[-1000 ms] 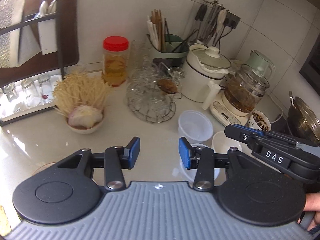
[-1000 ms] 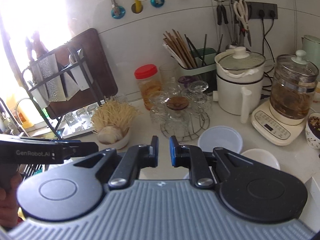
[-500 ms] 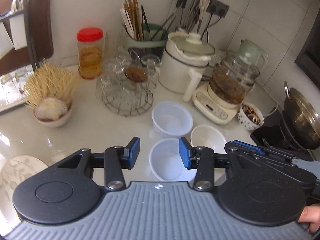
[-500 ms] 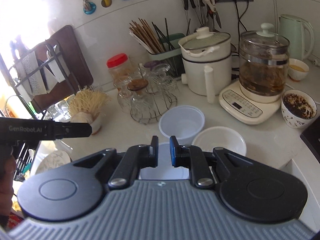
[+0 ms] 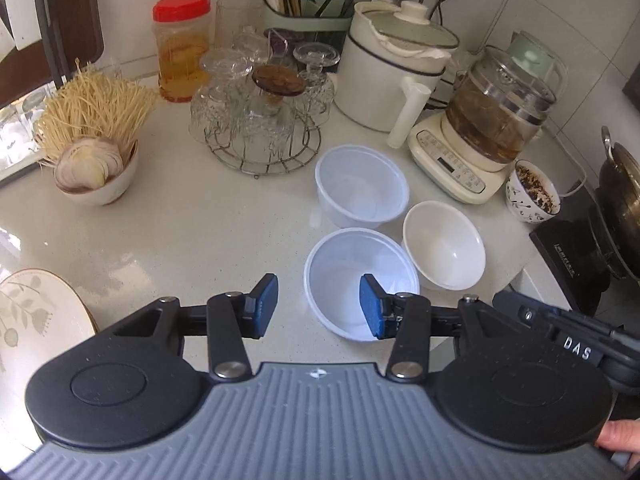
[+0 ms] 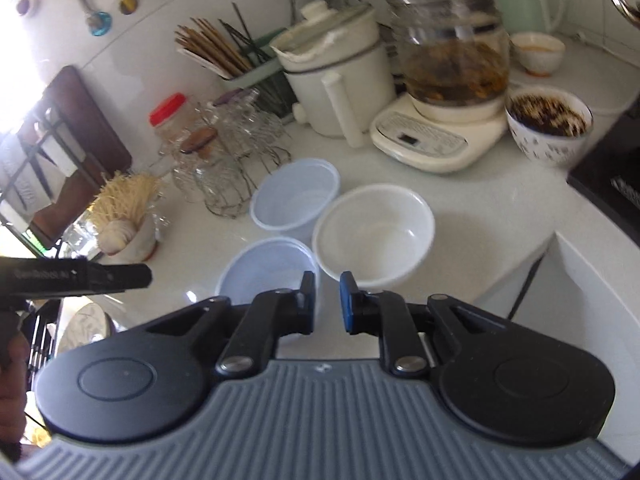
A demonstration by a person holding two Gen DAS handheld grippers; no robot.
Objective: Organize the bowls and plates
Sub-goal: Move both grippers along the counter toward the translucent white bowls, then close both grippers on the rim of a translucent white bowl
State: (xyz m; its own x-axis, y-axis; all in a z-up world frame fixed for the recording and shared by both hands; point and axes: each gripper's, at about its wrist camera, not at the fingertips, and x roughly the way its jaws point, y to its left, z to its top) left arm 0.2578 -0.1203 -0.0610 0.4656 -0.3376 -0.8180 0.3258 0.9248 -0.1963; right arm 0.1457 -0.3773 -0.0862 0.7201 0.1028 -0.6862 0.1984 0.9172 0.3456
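Three empty bowls (image 5: 362,186) clustered on surface (image 5: 192,224) for stacking; left tongs (image 5: 318,306) apart, right tongs (image 6: 326,300) just opening, both empty.

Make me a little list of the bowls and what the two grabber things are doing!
near plastic bowl: empty, on the counter, by the front edge
far plastic bowl: empty, behind the near one
white ceramic bowl: empty, right of both
patterned plate: far left
left gripper: fingers apart, holding nothing, one finger over the near plastic bowl's rim
right gripper: fingers just opening, nothing between them, above the gap between near plastic bowl and white ceramic bowl
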